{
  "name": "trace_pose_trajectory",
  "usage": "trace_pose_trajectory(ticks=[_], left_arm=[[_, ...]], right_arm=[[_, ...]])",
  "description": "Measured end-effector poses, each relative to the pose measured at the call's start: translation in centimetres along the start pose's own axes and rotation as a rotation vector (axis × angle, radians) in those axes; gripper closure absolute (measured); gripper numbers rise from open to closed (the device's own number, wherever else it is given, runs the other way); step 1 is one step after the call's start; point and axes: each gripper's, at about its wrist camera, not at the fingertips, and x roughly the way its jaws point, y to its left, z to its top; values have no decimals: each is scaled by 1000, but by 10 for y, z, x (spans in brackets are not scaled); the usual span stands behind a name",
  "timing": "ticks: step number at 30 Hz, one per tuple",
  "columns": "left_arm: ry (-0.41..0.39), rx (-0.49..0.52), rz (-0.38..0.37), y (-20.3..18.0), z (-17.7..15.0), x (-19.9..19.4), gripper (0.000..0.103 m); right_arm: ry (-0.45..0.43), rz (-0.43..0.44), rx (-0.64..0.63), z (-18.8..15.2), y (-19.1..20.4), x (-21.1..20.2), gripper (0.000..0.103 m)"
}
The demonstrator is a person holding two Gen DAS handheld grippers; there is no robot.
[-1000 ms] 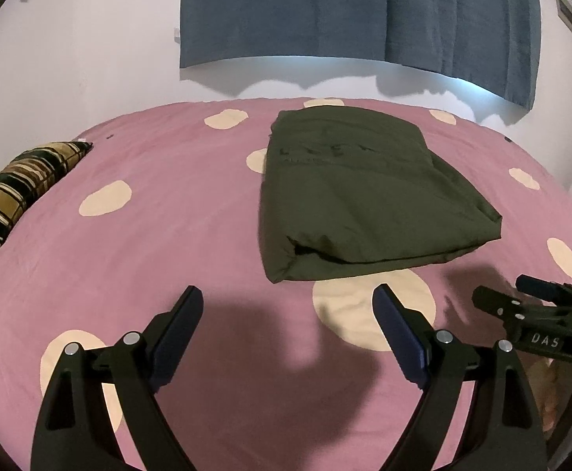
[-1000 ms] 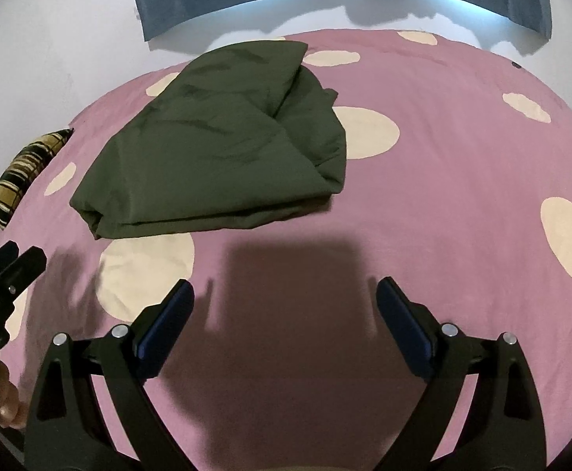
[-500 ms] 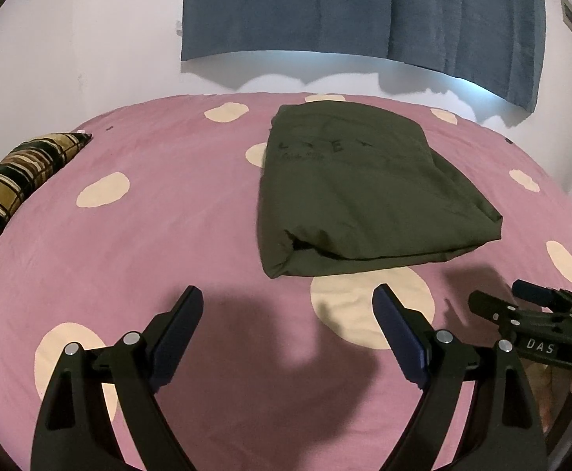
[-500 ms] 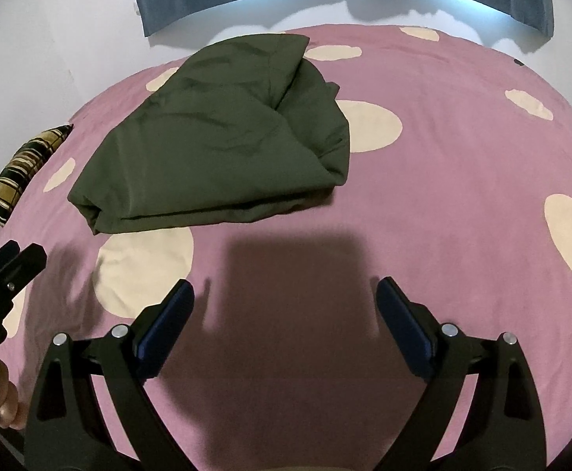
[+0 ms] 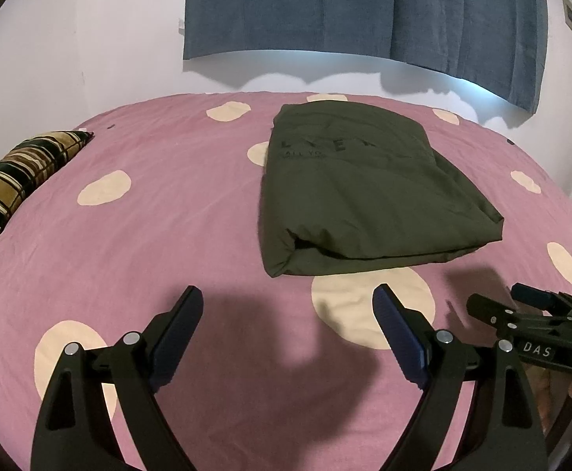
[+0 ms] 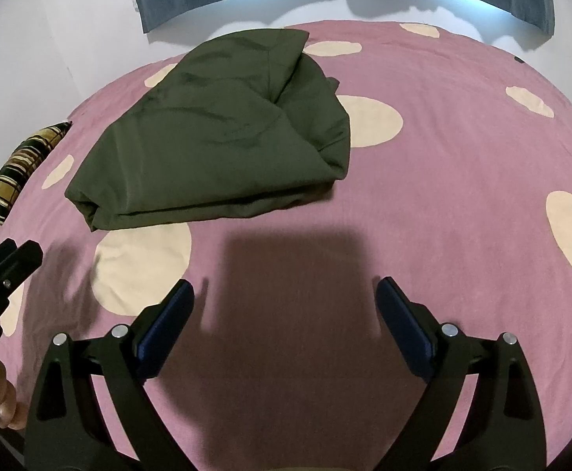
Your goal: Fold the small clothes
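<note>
On the pink dotted bedsheet [image 5: 168,204] your dark green garment [image 5: 364,196] already lies folded into a thick rectangle. Your left gripper [image 5: 288,306] and right gripper [image 6: 286,298] are both spread apart and empty; little seems left.

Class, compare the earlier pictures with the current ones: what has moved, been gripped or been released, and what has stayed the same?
Nothing visibly changed. The folded olive garment lies in the same place on the pink spotted bedsheet, and the left gripper and right gripper stay open and empty, short of it.
</note>
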Motion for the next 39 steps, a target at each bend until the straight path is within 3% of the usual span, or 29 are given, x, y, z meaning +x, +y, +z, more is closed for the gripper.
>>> trace_pose_trajectory(ticks=[24, 29, 31, 36, 39], left_arm=[[18, -2, -20, -3, -3, 2, 16], [-104, -4, 37, -3, -5, -14, 16], [-111, 11, 40, -3, -2, -17, 16], [-31, -93, -47, 25, 21, -15, 16], [-43, -172, -10, 58, 44, -8, 16]], right_arm=[[14, 2, -9, 2, -6, 3, 9], [16, -5, -10, 2, -7, 3, 9], [12, 0, -10, 2, -8, 2, 9], [-32, 48, 19, 10, -15, -17, 9], [-114, 69, 36, 30, -33, -41, 7]])
